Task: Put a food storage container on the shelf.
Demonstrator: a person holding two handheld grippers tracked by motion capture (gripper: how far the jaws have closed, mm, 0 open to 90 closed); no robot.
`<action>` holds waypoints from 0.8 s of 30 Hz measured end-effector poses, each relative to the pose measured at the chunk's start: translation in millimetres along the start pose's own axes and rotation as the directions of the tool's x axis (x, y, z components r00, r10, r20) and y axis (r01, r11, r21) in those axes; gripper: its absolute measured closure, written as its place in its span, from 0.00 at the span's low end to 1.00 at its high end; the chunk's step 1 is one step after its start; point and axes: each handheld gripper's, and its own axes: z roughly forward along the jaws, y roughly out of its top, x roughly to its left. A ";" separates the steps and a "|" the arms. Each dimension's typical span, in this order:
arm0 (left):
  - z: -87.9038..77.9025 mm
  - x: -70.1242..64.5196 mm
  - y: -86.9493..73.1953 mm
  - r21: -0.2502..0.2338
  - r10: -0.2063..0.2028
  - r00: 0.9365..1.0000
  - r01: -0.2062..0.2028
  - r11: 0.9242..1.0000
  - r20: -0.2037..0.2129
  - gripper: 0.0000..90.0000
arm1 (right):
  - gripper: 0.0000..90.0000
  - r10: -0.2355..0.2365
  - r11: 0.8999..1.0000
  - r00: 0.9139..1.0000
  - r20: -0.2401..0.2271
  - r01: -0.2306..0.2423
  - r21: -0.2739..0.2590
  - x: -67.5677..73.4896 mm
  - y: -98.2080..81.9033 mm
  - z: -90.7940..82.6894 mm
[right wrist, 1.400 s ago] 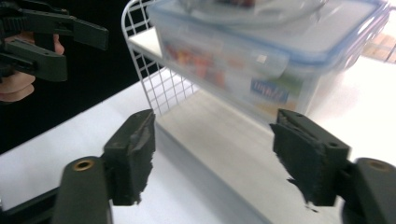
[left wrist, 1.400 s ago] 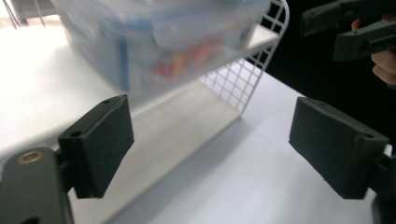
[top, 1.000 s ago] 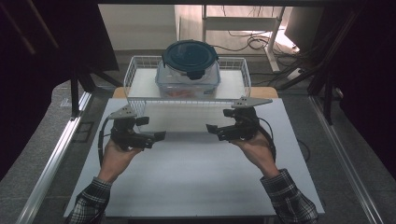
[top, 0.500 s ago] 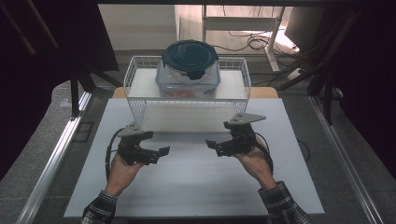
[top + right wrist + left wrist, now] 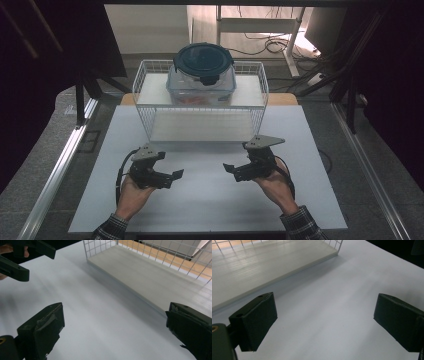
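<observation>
A clear food container (image 5: 202, 82) with a dark blue round lid (image 5: 203, 59) stands on the upper shelf of a white wire rack (image 5: 145, 95). Both grippers are low over the white table top (image 5: 210, 200), in front of the rack and apart from it. My left gripper (image 5: 172, 178) (image 5: 324, 322) points right and is open, with bare table between its jaws. My right gripper (image 5: 231, 172) (image 5: 112, 327) points left; its jaws have just been opening and stand wide with nothing between them. The left gripper (image 5: 15, 257) also appears at the top left of the right gripper view.
The rack's lower shelf board (image 5: 262, 265) (image 5: 155, 272) lies just beyond both grippers. Metal rails (image 5: 60, 165) run along both sides of the table. A desk frame and cables (image 5: 270, 45) stand behind the rack.
Both hands have drawn back from the rack toward the table's front edge and come down closer to the table top. The container has not moved.
</observation>
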 end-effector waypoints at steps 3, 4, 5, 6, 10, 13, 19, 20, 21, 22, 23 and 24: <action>-2.2 -1.5 -5.0 0.000 0.002 1.000 -0.002 1.000 -0.004 0.05 | 0.01 -0.001 1.000 1.000 0.005 0.000 0.004 2.2 -5.6 -1.7; -3.2 -1.8 -7.1 0.000 0.001 1.000 -0.001 1.000 -0.007 0.05 | 0.01 0.001 1.000 1.000 0.008 -0.001 0.005 3.1 -7.3 -2.5; -4.2 -2.0 -9.4 -0.001 0.002 1.000 -0.002 1.000 -0.011 0.05 | 0.01 0.003 1.000 1.000 0.010 -0.003 0.004 4.0 -9.1 -3.4; -5.2 -2.2 -11.8 -0.002 0.000 1.000 0.000 1.000 -0.013 0.05 | 0.01 0.006 1.000 1.000 0.012 -0.006 0.002 4.6 -10.9 -4.6; -6.8 -2.9 -22.4 0.001 -0.011 1.000 0.011 1.000 -0.010 0.05 | 0.00 0.017 1.000 1.000 0.025 -0.016 -0.003 7.1 -18.6 -9.9; -7.1 -4.1 -29.2 0.012 -0.016 1.000 0.017 1.000 -0.008 0.05 | 0.00 0.017 1.000 0.999 0.041 -0.017 -0.003 8.6 -26.2 -14.0; -10.1 -6.7 -38.1 0.027 -0.002 1.000 0.002 1.000 -0.016 0.04 | 0.00 0.014 1.000 0.997 0.073 -0.015 0.003 8.7 -41.4 -20.6; -10.8 -7.4 -39.4 0.026 -0.001 1.000 0.001 1.000 -0.018 0.04 | 0.00 0.016 1.000 0.997 0.077 -0.016 0.003 8.5 -43.3 -21.4; -11.5 -7.9 -40.8 0.027 0.004 1.000 -0.003 1.000 -0.023 0.04 | 0.00 0.018 1.000 0.997 0.080 -0.019 0.005 8.2 -45.7 -22.5; -12.1 -8.7 -42.3 0.029 0.006 1.000 -0.006 1.000 -0.026 0.04 | 0.00 0.021 1.000 0.996 0.084 -0.022 0.005 7.9 -48.1 -23.5; -12.5 -9.4 -44.0 0.032 0.011 0.999 -0.010 0.999 -0.032 0.04 | 0.00 0.022 1.000 0.996 0.086 -0.023 0.004 7.5 -50.6 -24.6; -12.8 -10.1 -45.9 0.038 0.013 0.999 -0.012 0.999 -0.036 0.04 | 0.00 0.024 1.000 0.996 0.091 -0.024 0.003 7.1 -53.1 -25.5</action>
